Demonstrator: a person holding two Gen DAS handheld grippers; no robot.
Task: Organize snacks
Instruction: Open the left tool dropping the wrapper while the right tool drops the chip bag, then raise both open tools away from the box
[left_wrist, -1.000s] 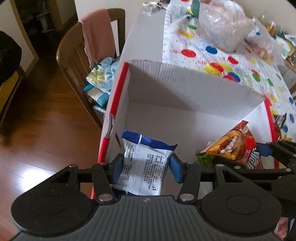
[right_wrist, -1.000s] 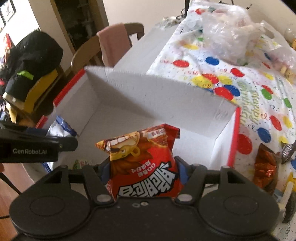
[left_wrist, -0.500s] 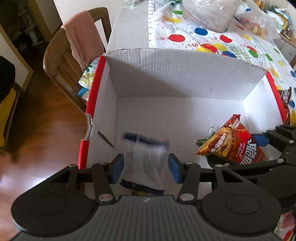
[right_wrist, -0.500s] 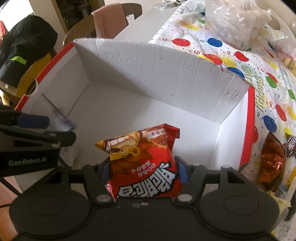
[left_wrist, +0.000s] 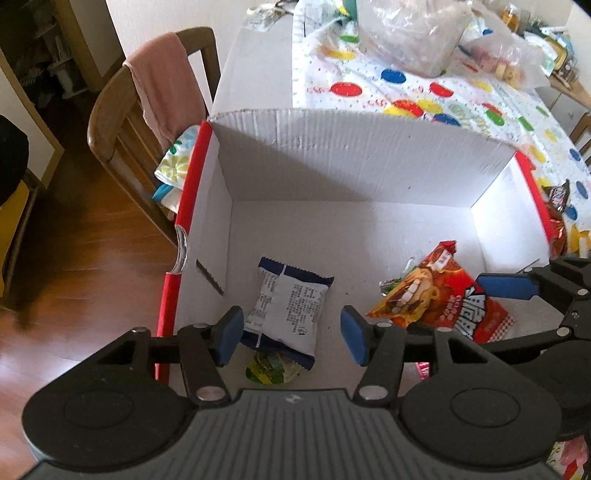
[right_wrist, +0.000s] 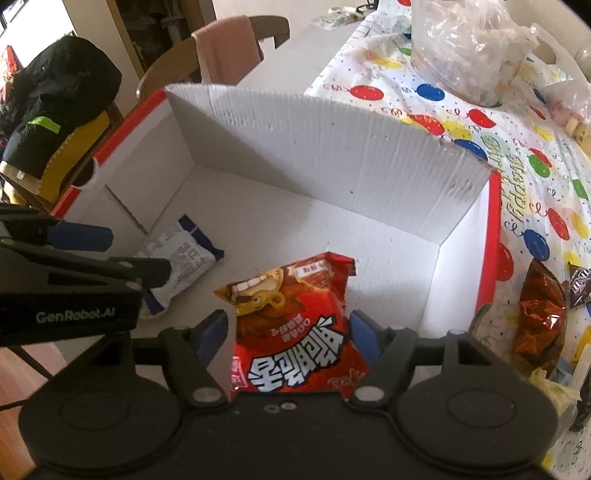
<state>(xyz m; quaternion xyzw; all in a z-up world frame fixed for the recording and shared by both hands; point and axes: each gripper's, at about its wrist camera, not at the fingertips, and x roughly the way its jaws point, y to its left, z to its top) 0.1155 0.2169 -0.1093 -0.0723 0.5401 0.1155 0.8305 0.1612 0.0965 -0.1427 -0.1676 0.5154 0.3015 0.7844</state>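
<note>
Now both jaw pairs are seen opening: left hand-held gripper (left_wrist: 291, 334) clear of the white packet (left_wrist: 286, 314), right hand-held gripper (right_wrist: 290, 334) flanking the red bag (right_wrist: 295, 332); a green wrapper (left_wrist: 271, 371) at six o'clock appears only from the left.

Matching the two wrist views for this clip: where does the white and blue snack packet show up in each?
Left wrist: white and blue snack packet lies low centre on the box floor, between the left gripper and its opening jaws.
Right wrist: packet lies at left, partly behind the left gripper.
Shared landmark: the red snack bag in the white cardboard box.
</note>
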